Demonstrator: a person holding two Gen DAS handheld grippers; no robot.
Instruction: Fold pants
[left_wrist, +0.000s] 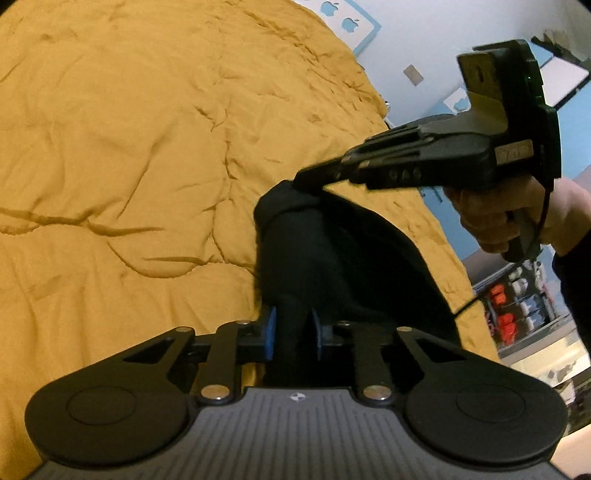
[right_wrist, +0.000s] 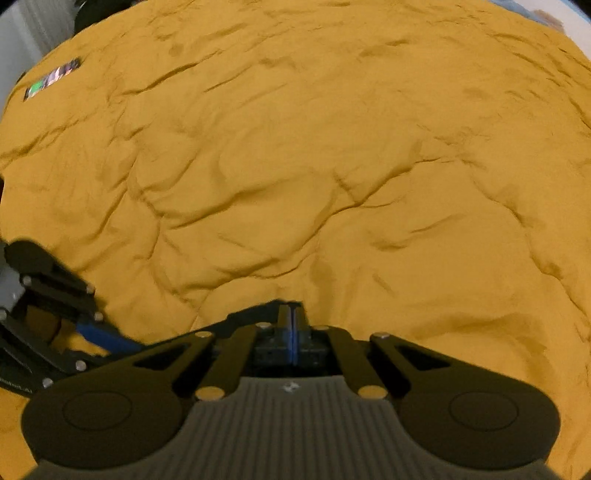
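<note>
The black pants (left_wrist: 314, 258) hang in the air above the mustard-yellow quilt (left_wrist: 129, 147). My left gripper (left_wrist: 293, 332) is shut on a bunched part of the cloth between its blue pads. My right gripper (left_wrist: 306, 181) comes in from the right in the left wrist view and pinches the upper edge of the pants. In the right wrist view the right gripper (right_wrist: 293, 332) has its blue pads pressed together with a thin dark edge of cloth at the tips. The left gripper's fingers (right_wrist: 99, 334) show at the lower left there.
The quilt (right_wrist: 295, 166) covers the whole bed. A small shiny label (right_wrist: 51, 79) lies on it at the far left. Beyond the bed's right edge are a blue wall and shelves with red and white items (left_wrist: 517, 310).
</note>
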